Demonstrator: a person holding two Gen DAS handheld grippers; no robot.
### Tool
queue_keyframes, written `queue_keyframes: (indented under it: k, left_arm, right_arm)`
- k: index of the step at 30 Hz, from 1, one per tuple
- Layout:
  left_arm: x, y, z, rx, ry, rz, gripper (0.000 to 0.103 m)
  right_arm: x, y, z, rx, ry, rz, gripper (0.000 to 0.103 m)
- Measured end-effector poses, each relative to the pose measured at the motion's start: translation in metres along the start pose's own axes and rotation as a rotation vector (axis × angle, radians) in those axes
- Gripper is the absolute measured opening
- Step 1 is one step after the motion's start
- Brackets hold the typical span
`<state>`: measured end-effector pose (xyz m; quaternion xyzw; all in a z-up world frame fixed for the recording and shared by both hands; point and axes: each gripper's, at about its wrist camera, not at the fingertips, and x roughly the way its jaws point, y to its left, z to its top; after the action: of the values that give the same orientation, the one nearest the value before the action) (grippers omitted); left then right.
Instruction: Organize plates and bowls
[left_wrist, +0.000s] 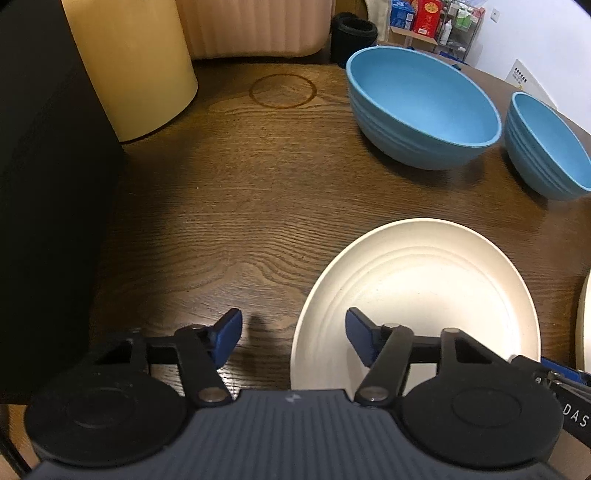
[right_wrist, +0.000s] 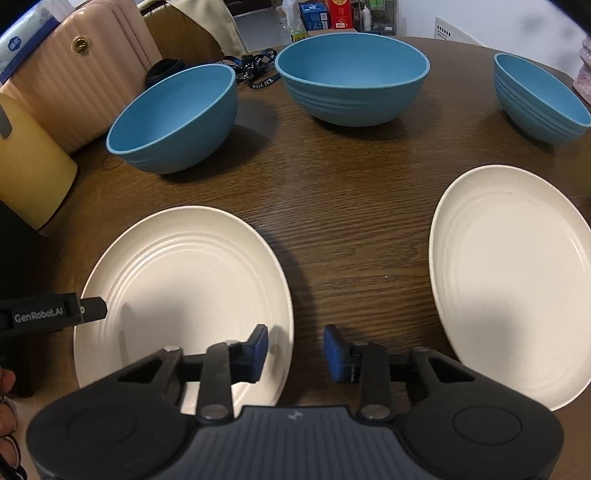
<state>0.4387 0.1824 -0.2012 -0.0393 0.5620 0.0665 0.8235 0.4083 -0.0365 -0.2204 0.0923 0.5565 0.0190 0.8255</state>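
Note:
A white plate lies on the wooden table. My left gripper straddles its left rim, one blue pad over the wood and one over the plate, not pressing. In the right wrist view my right gripper straddles the right rim of the same plate, jaws narrower but with a visible gap. A second white plate lies to the right. Three blue bowls stand upright in a row behind the plates. Two of the bowls show in the left wrist view.
A yellow cylinder and a pink ribbed case stand at the table's back left. A black block fills the left side. A dark lanyard lies behind the bowls. A person's hand shows at the lower left.

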Motion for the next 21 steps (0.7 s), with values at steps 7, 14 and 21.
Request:
queue_keyframes:
  k: [7, 14, 21]
  left_arm:
    - [0.0083, 0.0017, 0.0031, -0.014, 0.016, -0.006, 0.050]
    - [0.0093, -0.0028, 0.0045, -0.007, 0.016, -0.053, 0.028]
    - [0.0107, -0.0039, 0.0044, 0.001, 0.000, -0.067, 0.025]
  right_arm:
    - [0.0041, -0.0031, 0.0019, 0.035, 0.003, 0.034, 0.021]
    - [0.0070, -0.0015, 0.0023, 0.043, -0.009, 0.053, 0.013]
    - [0.0082, -0.0024, 0.0022, 0.047, -0.020, 0.060, 0.012]
